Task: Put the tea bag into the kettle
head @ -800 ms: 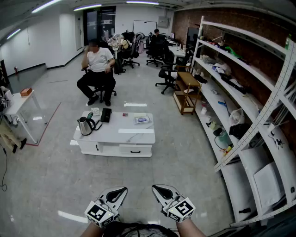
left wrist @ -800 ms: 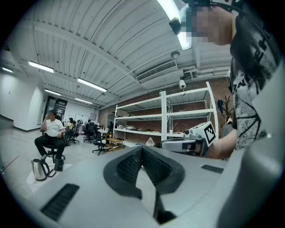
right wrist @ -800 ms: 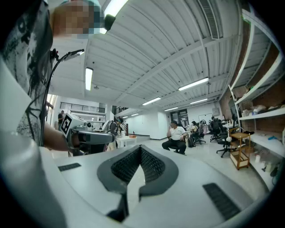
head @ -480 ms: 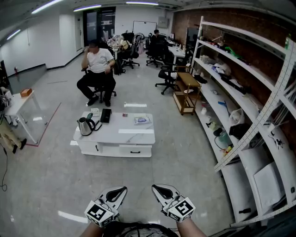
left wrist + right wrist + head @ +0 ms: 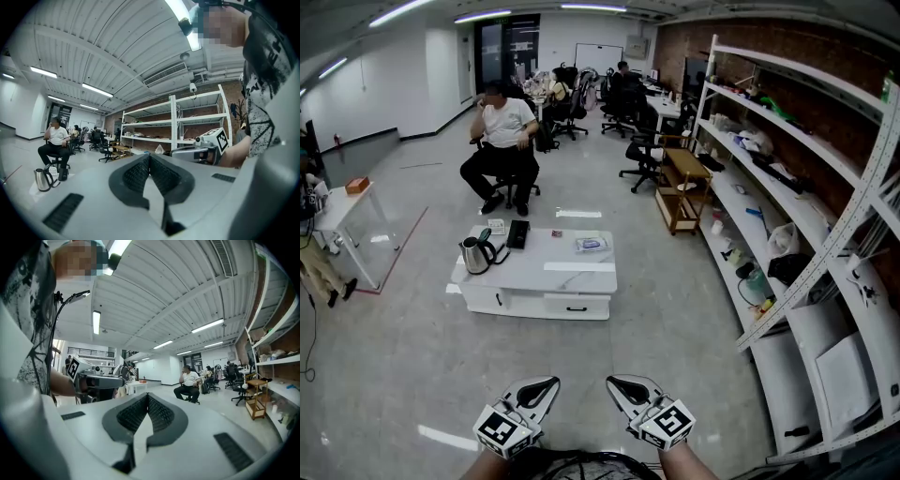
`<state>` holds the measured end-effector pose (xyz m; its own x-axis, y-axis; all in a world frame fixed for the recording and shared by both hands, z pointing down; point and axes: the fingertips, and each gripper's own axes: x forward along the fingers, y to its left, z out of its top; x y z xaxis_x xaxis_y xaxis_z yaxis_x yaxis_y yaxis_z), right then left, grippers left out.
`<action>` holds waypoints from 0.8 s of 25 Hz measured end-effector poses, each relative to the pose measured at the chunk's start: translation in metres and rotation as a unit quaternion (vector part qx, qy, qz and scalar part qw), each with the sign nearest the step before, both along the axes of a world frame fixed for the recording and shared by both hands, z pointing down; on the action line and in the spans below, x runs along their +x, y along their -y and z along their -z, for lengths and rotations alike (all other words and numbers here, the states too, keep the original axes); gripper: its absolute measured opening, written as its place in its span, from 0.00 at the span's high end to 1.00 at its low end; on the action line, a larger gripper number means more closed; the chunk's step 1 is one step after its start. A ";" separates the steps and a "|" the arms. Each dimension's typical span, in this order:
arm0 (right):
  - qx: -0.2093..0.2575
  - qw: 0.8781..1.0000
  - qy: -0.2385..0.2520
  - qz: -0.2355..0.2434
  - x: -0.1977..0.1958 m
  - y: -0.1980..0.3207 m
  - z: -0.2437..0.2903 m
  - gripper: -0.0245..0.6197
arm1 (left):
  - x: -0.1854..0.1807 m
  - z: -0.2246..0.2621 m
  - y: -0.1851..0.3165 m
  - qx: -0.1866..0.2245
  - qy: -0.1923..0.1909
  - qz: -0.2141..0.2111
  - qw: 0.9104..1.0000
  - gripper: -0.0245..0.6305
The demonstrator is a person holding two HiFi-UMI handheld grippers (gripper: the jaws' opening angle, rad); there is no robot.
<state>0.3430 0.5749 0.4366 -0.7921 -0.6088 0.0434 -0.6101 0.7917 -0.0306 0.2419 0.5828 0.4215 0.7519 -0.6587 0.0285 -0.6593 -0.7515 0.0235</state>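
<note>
A steel kettle (image 5: 474, 254) with a black handle stands at the left end of a low white table (image 5: 572, 274), several steps ahead of me; it also shows small at the left of the left gripper view, kettle (image 5: 42, 179). A small packet (image 5: 495, 226) lies behind it; whether it is the tea bag I cannot tell. My left gripper (image 5: 546, 382) and right gripper (image 5: 613, 382) hang side by side at the bottom of the head view, far from the table. Both are shut and hold nothing; the tips meet in each gripper view, left gripper (image 5: 149, 155), right gripper (image 5: 148, 394).
On the table also lie a black flat object (image 5: 517, 232) and a clear packet (image 5: 590, 244). A person sits on a chair (image 5: 501, 141) beyond the table. White shelving (image 5: 787, 178) runs along the right wall, a wooden cart (image 5: 682, 187) beside it. A white desk (image 5: 337, 211) stands at the left.
The view has shifted slightly: table and kettle sit a touch lower and further right in the frame. Both grippers keep the same place and stay shut.
</note>
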 end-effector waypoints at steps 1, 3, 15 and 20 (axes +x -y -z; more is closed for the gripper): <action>0.002 1.000 -0.002 0.000 0.000 -0.001 -0.001 0.95 | 0.001 0.000 0.000 0.001 0.001 -0.002 1.000 0.95; 0.005 1.000 -0.003 0.004 0.000 -0.003 -0.003 0.95 | 0.004 -0.002 -0.001 0.001 0.002 -0.003 1.000 0.95; 0.015 1.000 0.003 0.025 0.004 -0.008 -0.003 0.95 | 0.014 0.001 0.002 0.003 0.005 -0.001 1.000 0.95; 0.013 1.000 0.005 0.020 0.008 -0.005 -0.005 0.95 | 0.022 -0.001 0.001 0.000 0.011 -0.012 1.000 0.95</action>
<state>0.3509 0.5804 0.4419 -0.8156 -0.5782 0.0210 -0.5785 0.8155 -0.0156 0.2643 0.5822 0.4229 0.7670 -0.6401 0.0439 -0.6410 -0.7675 0.0092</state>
